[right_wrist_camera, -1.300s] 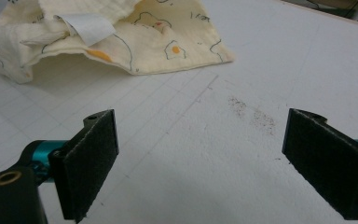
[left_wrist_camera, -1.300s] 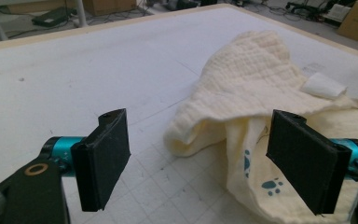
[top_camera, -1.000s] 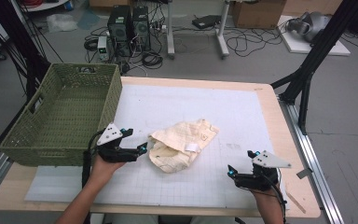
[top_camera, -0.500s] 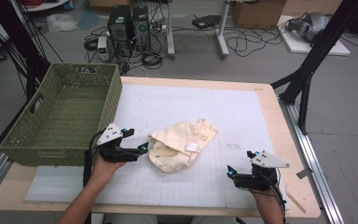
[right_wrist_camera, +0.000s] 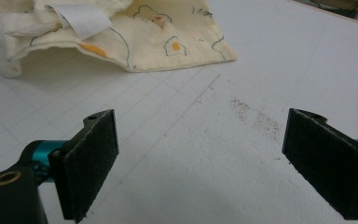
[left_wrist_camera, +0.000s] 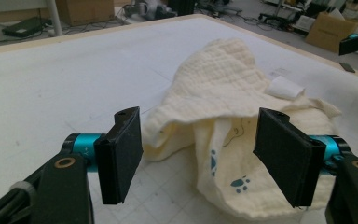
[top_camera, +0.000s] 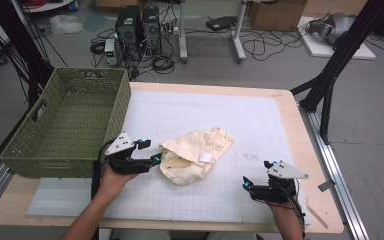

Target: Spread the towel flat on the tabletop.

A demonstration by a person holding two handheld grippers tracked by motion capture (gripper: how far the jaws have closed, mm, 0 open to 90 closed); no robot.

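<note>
A: Item 1, surface (top_camera: 260, 115): white gridded mat, green basket (top_camera: 65, 125) at its left edge, holding nothing I can see.

B: Item 2, cloth (top_camera: 195, 155)?

A: Cream, printed, crumpled mid-surface, just right of the basket.

B: Item 3, left tool (top_camera: 152, 159)?

A: Jaws have just been closing, cloth edge between them, pads not yet pressing; likely a grip starting for the basket.

B: Item 4, right tool (top_camera: 247, 184)?

A: Wide open, holding nothing, well apart from the cloth.

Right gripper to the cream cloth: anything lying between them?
Nothing. In the right gripper view, bare white mat with a dark smudge runs from the right gripper to the cream cloth.
</note>
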